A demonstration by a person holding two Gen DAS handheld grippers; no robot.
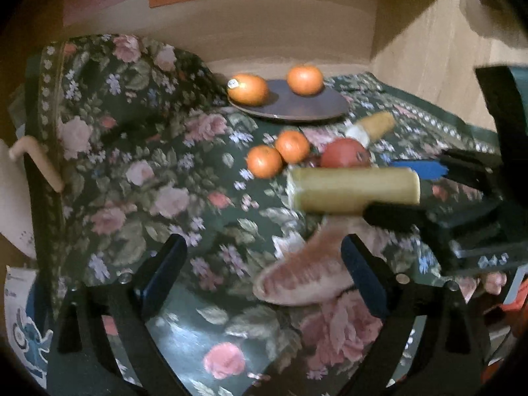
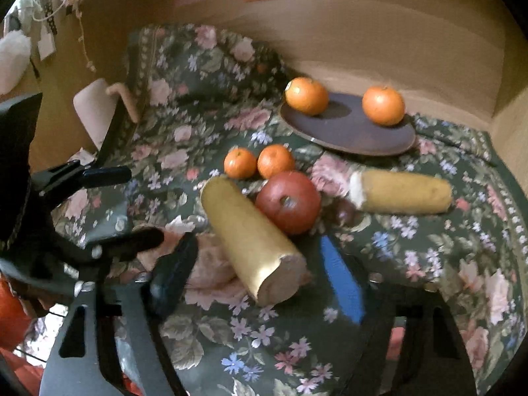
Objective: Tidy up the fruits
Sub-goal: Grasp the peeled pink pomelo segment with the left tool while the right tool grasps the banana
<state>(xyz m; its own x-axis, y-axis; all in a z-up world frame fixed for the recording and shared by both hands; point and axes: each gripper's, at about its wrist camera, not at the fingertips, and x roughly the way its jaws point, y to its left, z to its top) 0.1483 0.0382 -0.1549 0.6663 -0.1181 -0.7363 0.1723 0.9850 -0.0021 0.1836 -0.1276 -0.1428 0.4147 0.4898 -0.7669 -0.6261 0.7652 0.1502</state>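
Flanking cut stalk (image 2: 252, 241), right gripper (image 2: 260, 280) (jaws apart), plate (image 2: 346, 132) beyond.

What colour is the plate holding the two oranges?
Dark brown, with a thin pale rim; the plate shows best in the right wrist view.

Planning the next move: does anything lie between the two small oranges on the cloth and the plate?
Nothing visible does. Only cloth separates the small oranges from the plate; the red fruit and yellow cylinders lie off that path.
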